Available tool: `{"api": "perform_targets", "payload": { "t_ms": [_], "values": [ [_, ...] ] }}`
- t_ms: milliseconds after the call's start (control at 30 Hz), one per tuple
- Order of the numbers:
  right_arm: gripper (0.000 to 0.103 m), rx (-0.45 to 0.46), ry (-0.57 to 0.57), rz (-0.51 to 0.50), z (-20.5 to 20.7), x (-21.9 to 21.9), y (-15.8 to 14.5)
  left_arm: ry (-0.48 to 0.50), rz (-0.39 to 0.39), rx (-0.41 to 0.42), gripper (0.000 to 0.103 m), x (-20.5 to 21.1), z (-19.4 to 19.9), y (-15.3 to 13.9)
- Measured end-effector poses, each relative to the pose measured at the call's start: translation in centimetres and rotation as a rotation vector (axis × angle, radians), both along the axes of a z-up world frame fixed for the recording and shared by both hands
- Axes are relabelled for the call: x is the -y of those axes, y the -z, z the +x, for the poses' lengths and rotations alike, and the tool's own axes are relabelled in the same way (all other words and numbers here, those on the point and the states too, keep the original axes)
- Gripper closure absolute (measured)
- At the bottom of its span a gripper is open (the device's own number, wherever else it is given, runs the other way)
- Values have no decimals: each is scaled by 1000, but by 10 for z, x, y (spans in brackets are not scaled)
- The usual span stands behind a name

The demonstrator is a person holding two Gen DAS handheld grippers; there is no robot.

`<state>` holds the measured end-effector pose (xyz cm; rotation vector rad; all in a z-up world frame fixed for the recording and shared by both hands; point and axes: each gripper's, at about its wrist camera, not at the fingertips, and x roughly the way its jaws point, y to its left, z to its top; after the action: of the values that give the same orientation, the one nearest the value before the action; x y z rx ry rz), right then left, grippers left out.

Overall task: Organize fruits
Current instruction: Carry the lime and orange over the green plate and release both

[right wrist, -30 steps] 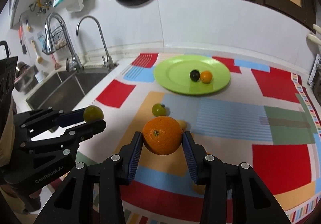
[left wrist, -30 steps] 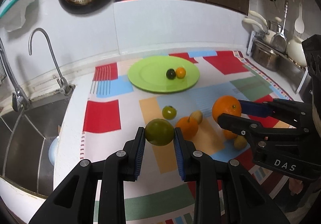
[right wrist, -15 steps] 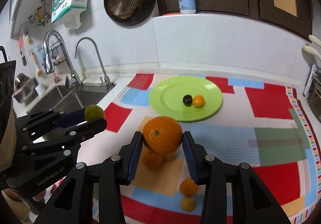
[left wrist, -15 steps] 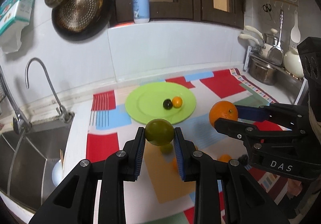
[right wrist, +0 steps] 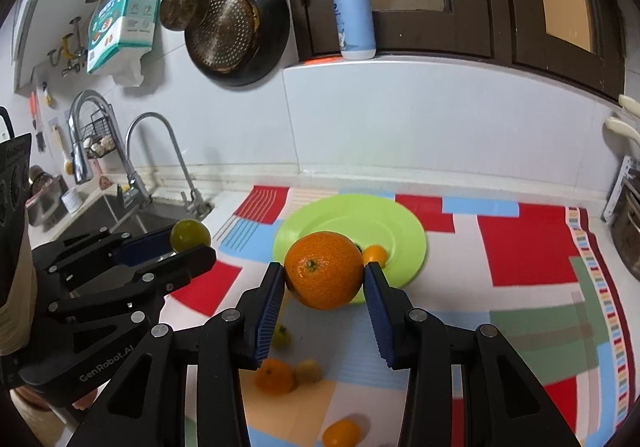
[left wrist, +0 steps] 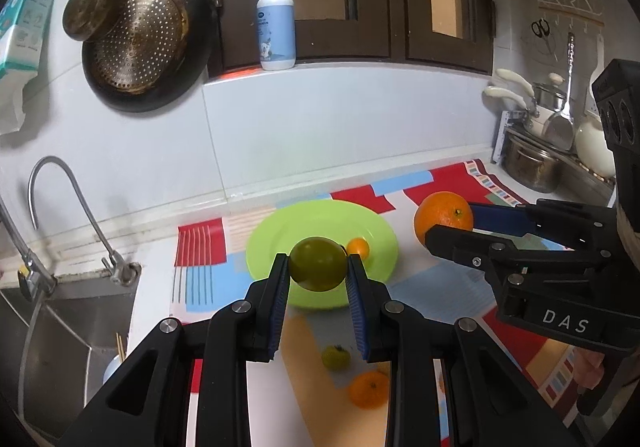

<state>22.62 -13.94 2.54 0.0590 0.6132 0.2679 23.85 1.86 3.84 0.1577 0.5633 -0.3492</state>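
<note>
Orange (right wrist: 325, 270) pinched across its widest girth by right gripper (right wrist: 325, 287), raised over near rim of green plate (right wrist: 404, 223). Looks firm, fairly heavy, round, likely to roll on release. Green fruit (left wrist: 318, 263) clamped likewise in left gripper (left wrist: 318, 279); lighter, smooth-skinned, probably slippery. Loose fruit scattered on patterned mat (right wrist: 520, 247) nearer.

"DAS" on right tool (left wrist: 452, 225) body; "GenRobot.AI" on left tool (right wrist: 192, 243) body.
</note>
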Motion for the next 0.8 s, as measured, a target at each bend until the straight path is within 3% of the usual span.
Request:
{"api": "perform_targets", "payload": {
  "t_ms": [367, 800],
  "values": [
    [61, 4, -21, -14, 46, -2, -4, -6, 11, 3, 74, 6, 42, -3],
    [61, -44, -37, -22, 105, -2, 14, -2, 11, -62, 74, 9, 107, 18]
  ]
}}
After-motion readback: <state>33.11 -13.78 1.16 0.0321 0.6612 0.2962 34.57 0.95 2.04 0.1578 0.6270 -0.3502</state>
